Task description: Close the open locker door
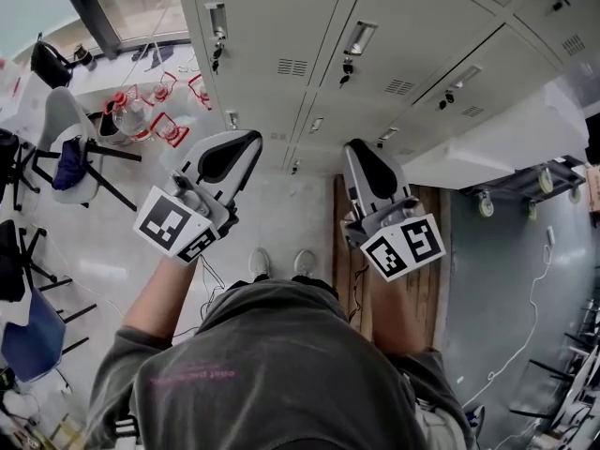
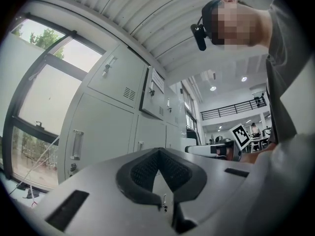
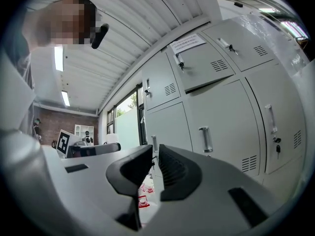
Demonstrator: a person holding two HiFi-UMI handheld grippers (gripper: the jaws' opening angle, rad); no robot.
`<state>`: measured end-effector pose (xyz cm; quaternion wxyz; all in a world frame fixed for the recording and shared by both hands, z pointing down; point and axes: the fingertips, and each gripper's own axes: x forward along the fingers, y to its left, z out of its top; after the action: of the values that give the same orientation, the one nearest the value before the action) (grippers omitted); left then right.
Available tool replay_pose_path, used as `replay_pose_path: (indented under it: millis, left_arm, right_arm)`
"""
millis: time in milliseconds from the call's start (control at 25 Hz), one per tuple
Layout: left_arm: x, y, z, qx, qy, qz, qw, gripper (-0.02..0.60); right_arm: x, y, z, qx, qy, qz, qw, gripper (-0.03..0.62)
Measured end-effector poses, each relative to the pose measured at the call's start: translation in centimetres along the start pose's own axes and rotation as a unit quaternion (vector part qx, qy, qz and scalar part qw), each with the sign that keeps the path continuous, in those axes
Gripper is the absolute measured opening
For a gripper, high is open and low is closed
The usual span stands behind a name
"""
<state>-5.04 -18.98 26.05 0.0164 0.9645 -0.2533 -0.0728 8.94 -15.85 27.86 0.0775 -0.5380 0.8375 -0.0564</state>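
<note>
A wall of pale grey lockers [image 1: 375, 73] stands in front of me. One upper locker door [image 3: 204, 65], with a sheet of paper taped on it, hangs slightly ajar; in the left gripper view the same door [image 2: 151, 93] juts out from the row. My left gripper [image 1: 242, 141] [image 2: 158, 152] is held in the air short of the lockers, its tips together, holding nothing. My right gripper [image 1: 359, 148] [image 3: 155, 149] hovers beside it, only a narrow slit between its pads and nothing in it. Neither gripper touches a locker.
A pale panel [image 1: 497, 148] sticks out from the lockers at the right, above a trolley on castors [image 1: 525, 187]. Chairs [image 1: 70, 143] and red wire racks with bottles [image 1: 150, 111] stand at the left by a window [image 1: 141, 3]. A wooden board [image 1: 352, 261] lies near my shoes [image 1: 281, 262].
</note>
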Motion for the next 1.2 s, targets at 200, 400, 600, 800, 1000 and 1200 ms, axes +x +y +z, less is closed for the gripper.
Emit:
replay_pose_path:
  millis: [200,400,600,800,1000,1200]
  left_arm:
    - [-0.1,-1.2,-0.4,-0.005,-0.001,0.028,0.9996,0.014]
    - [0.6,-2.7,-0.9,-0.005,0.004,0.042,0.9991,0.014]
    - [1.2,-3.9,-1.1,-0.002,0.009,0.052,0.9986,0.015]
    - [2.0,-4.9,-1.3,-0.001,0.013,0.056,0.9983,0.014]
    - [3.1,-5.8,-1.8,-0.001,0.018,0.051,0.9985,0.015]
    - [4.6,-6.5,-2.2,0.000,0.020,0.047,0.9987,0.015]
  right_arm:
    - [-0.9,0.1,-0.1,0.004,0.006,0.026,1.000,0.048]
    - [-2.0,-0.7,-0.3,0.007,0.011,0.041,0.999,0.032]
    - [-2.9,-1.6,-0.1,0.012,0.011,0.051,0.999,0.031]
    - [-3.7,-2.6,0.2,0.014,0.006,0.052,0.999,0.028]
    - [-4.5,-3.9,0.1,0.018,0.006,0.047,0.999,0.028]
    - [-4.8,-5.3,0.1,0.021,0.006,0.045,0.999,0.026]
